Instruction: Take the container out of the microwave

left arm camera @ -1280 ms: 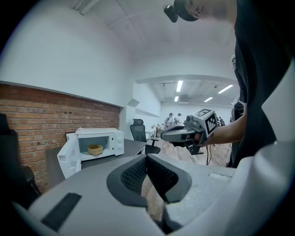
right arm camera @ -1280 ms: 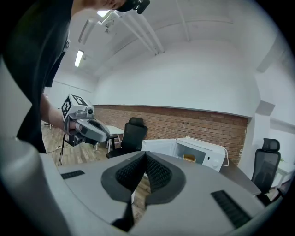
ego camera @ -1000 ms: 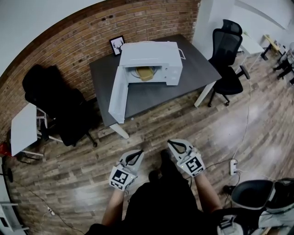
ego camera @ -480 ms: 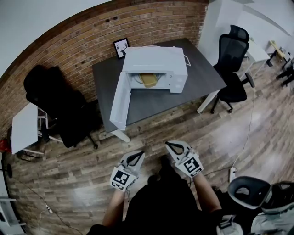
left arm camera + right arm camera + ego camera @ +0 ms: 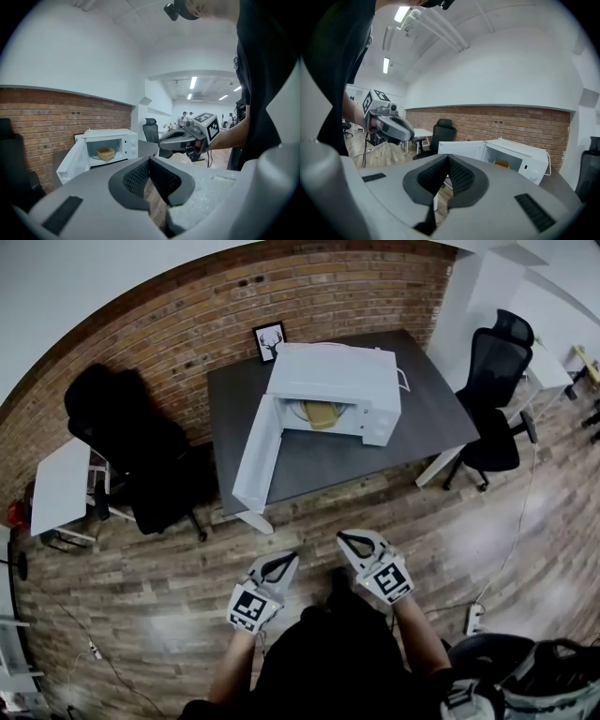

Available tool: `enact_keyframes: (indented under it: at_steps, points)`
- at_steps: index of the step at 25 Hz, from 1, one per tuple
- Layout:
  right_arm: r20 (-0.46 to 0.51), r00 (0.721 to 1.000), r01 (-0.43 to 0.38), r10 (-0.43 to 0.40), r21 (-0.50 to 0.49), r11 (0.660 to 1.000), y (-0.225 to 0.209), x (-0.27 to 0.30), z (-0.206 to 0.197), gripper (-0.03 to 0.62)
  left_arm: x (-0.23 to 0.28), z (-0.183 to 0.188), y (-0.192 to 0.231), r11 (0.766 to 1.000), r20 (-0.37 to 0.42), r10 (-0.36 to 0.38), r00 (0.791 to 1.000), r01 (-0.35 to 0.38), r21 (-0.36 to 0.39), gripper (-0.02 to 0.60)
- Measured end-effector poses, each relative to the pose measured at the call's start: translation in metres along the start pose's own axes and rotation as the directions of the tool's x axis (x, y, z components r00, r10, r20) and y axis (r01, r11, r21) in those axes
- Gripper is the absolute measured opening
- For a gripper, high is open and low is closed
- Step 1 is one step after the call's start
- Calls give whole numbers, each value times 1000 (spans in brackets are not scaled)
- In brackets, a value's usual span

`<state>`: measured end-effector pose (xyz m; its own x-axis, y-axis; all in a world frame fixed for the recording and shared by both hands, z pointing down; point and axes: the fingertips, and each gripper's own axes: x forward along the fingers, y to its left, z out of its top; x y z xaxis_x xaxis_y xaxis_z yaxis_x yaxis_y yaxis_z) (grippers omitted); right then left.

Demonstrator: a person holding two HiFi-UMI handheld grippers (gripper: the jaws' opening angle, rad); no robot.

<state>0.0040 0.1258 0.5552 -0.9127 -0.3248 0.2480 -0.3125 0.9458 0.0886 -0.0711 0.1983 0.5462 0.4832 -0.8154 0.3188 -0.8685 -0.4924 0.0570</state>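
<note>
A white microwave (image 5: 337, 381) stands on a dark grey table (image 5: 422, 418), its door (image 5: 258, 460) swung wide open to the left. A tan container (image 5: 321, 412) sits inside the cavity, also visible in the left gripper view as the container (image 5: 106, 153) and in the right gripper view as the container (image 5: 502, 163). My left gripper (image 5: 284, 561) and right gripper (image 5: 347, 539) hang close to my body over the wooden floor, well short of the table. Both are shut with nothing between the jaws.
A black office chair (image 5: 141, 456) stands left of the table, another chair (image 5: 497, 381) at its right end. A framed deer picture (image 5: 271, 340) leans on the brick wall. A small white table (image 5: 58, 488) is far left. A power strip (image 5: 472, 616) lies on the floor.
The table and microwave have shifted right and slightly lower in the head view as the view turns. Both grippers stay shut, held in the same place near my body.
</note>
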Motion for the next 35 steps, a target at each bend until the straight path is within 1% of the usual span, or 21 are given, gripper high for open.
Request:
enact_keyframes:
  at_steps: [8,14,23,29,35]
  points:
    - [-2,999,-46,46,-29,999,-24,7,-2,-3,20,7,10,999,-6,47,999,-47,-9,3]
    - [-11,997,-74,74,-47,996,-48,7,-4,-2,41,22,15,997,12,75,997,-75,-14,3]
    - [-10,991,-132,131,-64,989,-76,16,-10,-3,64,24,20,991,-1,131,991,-131,-35,3]
    - [-16,986,-166,166,-68,984,-91,21,-16,-2,79,28,23,988,-5,151,989,-151,-36,3]
    - [-18,983,-183,182,-77,980,-105,24,-18,-2,93,33,30,986,-2,165,986,-165,-35,3]
